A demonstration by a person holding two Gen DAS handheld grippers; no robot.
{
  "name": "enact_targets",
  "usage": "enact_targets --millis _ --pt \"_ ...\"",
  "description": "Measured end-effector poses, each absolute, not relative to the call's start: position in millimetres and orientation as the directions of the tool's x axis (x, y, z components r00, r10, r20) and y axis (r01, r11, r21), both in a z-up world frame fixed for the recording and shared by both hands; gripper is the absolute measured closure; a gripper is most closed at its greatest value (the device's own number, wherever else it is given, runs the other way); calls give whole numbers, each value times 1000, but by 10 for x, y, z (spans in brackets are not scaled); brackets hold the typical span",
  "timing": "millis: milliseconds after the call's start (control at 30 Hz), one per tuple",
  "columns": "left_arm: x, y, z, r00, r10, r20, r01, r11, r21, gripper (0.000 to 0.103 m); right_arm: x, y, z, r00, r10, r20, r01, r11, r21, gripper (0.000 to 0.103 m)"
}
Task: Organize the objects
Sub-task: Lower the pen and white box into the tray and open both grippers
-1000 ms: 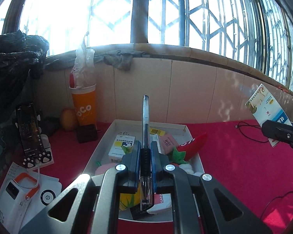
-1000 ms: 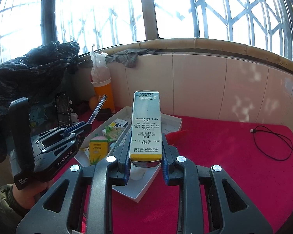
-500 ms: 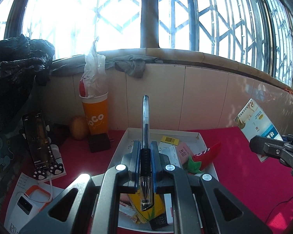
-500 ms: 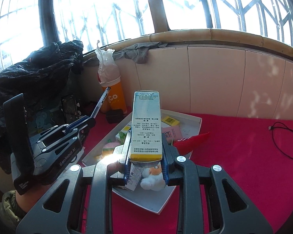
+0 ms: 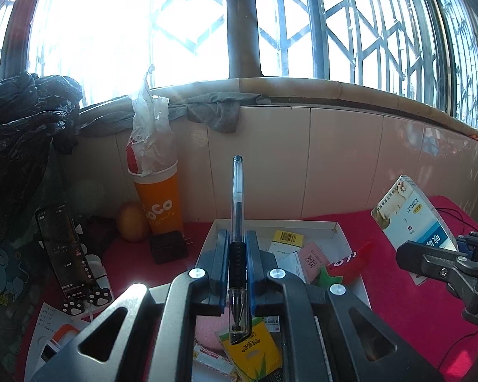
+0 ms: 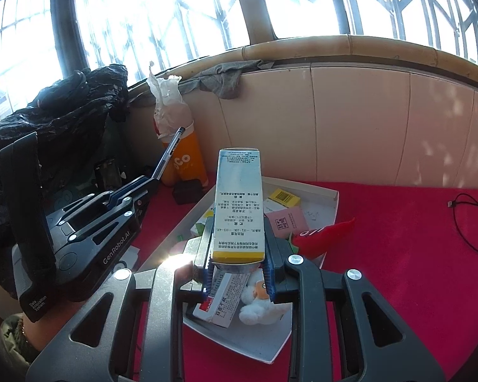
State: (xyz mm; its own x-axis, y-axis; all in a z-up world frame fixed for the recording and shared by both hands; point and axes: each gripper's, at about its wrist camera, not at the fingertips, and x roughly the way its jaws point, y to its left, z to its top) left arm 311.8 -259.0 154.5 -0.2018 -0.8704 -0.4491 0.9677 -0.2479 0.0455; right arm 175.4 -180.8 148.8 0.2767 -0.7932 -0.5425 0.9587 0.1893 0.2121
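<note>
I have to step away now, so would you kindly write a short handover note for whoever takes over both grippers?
Left gripper: shut on a pen, its far end pointing up and away.
Right gripper: shut on a medicine box, held on end.
Both hover over the white tray on the red cloth; the tray holds small boxes, a red chilli toy and a white plush.
Done: both items picked up.
Left: put each down; where cannot be told.

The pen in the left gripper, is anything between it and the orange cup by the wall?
Nothing visible blocks it. The pen, clamped in the left gripper, points up past the white tray. The orange cup stands beyond the tray, left of the pen, but crumpled plastic stuffs its mouth, so little room shows inside.
</note>
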Motion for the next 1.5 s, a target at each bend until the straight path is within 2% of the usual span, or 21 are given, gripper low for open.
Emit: enact_targets --millis 333,933,1500 --pt "3053 -2763 1473 -194 -852 -487 969 -245 42 95 1771 -1990 1435 258 -788 -559 960 146 237 78" --pt "2991 -3060 1404 -184 -817 -546 966 -253 52 95 1781 -2269 1352 142 -804 -577 988 76 137 78" --pt "2848 -3228 1144 -185 -787 -588 964 -262 46 95 1744 -2496 1195 103 -789 -605 993 43 114 78"
